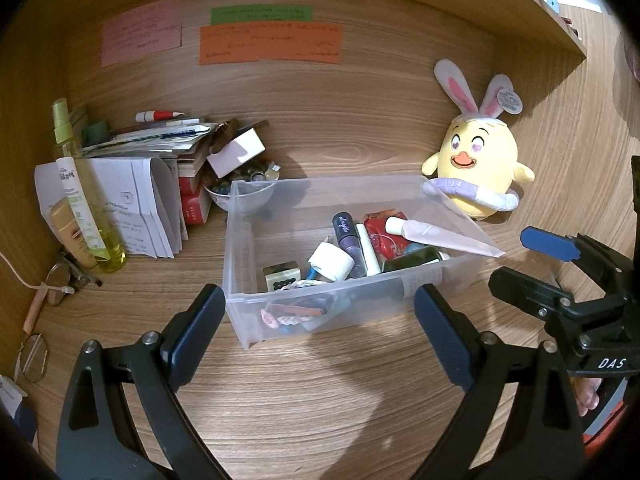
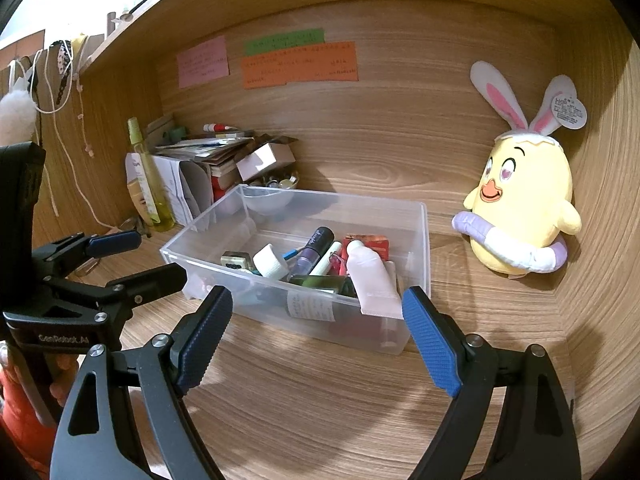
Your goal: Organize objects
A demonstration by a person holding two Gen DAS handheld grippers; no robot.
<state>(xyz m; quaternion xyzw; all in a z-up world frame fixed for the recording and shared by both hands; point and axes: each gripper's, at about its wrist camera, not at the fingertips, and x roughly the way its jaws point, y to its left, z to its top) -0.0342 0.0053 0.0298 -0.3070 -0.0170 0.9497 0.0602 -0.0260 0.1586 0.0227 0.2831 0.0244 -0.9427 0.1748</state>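
Observation:
A clear plastic bin (image 1: 240, 304) (image 2: 418, 248) stands on the wooden desk and holds several small items: a pink tube (image 1: 436, 236) (image 2: 372, 280), a purple bottle (image 1: 348, 236) (image 2: 316, 246), a white roll (image 1: 330, 261) (image 2: 271, 262) and a dark green bottle (image 2: 320, 282). My left gripper (image 1: 320, 328) is open and empty just in front of the bin; it also shows in the right wrist view (image 2: 140, 258). My right gripper (image 2: 316, 336) is open and empty before the bin's near wall; it also shows in the left wrist view (image 1: 520, 258).
A yellow chick plush with bunny ears (image 1: 476, 168) (image 2: 520, 208) leans on the back wall at the right. At the left are a spray bottle (image 1: 80, 184) (image 2: 146, 172), stacked papers and boxes (image 1: 160, 168), a bowl of beads (image 1: 248, 196) and eyeglasses (image 1: 56, 280).

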